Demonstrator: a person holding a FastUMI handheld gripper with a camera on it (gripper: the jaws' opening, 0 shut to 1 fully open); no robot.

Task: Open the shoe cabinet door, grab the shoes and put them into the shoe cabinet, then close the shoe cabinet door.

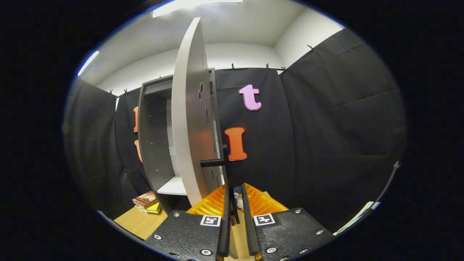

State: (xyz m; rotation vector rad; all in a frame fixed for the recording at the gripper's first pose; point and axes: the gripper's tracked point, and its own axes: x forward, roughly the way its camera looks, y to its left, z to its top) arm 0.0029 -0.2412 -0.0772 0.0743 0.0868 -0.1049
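Shoe cabinet door (188, 119) is seen swung open edge-on at centre frame, dark handle (214, 162) just above the tongs (235, 197). Tongs are nearly together, clamped on nothing. Door is judged stiff, light, hinged; best taken by the handle. Books (148, 203) lie lower left on tabletop (139, 223).

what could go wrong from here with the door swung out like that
1. The cabinet door stands open edge-on just ahead of the claw, its black handle jutting toward it; moving forward might knock the door or catch the handle.
2. The claw's fingers are nearly closed with nothing clearly gripped, so they would need opening before taking a shoe.
3. Books lie on the floor beside the cabinet and could get bumped.
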